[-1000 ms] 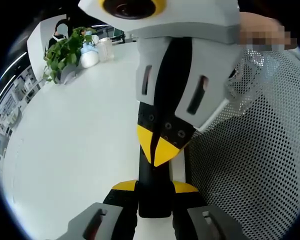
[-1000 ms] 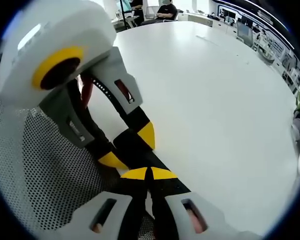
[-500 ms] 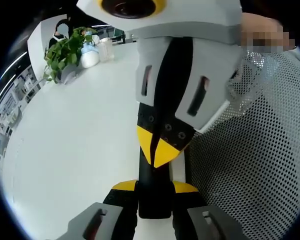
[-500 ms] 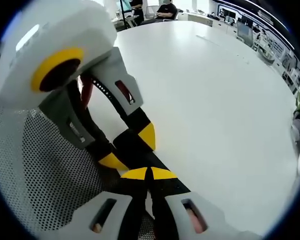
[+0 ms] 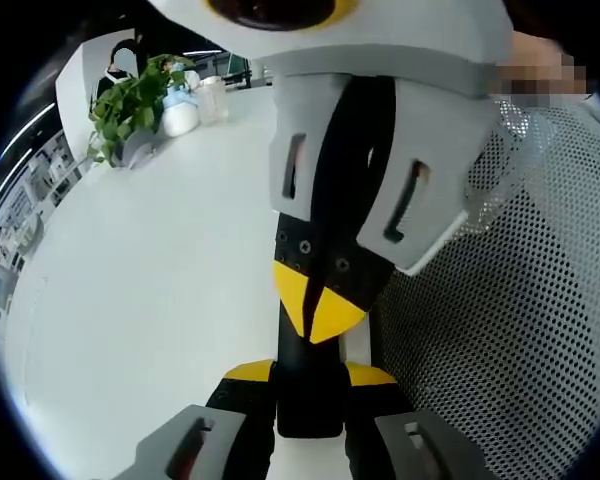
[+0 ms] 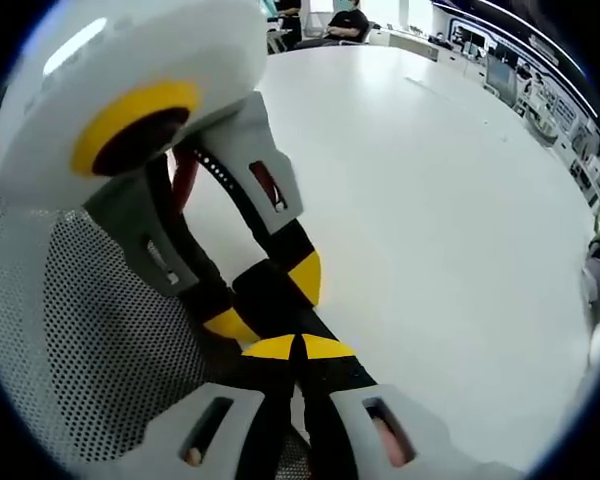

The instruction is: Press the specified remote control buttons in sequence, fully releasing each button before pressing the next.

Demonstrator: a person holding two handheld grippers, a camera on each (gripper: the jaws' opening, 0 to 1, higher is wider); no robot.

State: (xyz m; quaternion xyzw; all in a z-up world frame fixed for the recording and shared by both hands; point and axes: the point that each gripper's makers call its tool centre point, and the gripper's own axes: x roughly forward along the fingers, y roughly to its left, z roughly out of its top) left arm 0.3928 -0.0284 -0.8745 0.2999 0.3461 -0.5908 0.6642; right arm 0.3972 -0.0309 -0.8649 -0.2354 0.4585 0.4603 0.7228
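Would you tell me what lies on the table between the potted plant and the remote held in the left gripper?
In the left gripper view, only bare white table stretches from the potted plant to the black remote.

White bench (image 5: 150, 290), glossy and bare across most of its width. The black remote control (image 5: 307, 395) lies on it between the left tongs (image 5: 308, 374), beside a perforated white mesh surface (image 5: 510, 330). Far beyond the tongs, at the bench's far edge, stand a potted green plant (image 5: 128, 105) and pale containers (image 5: 192, 102).
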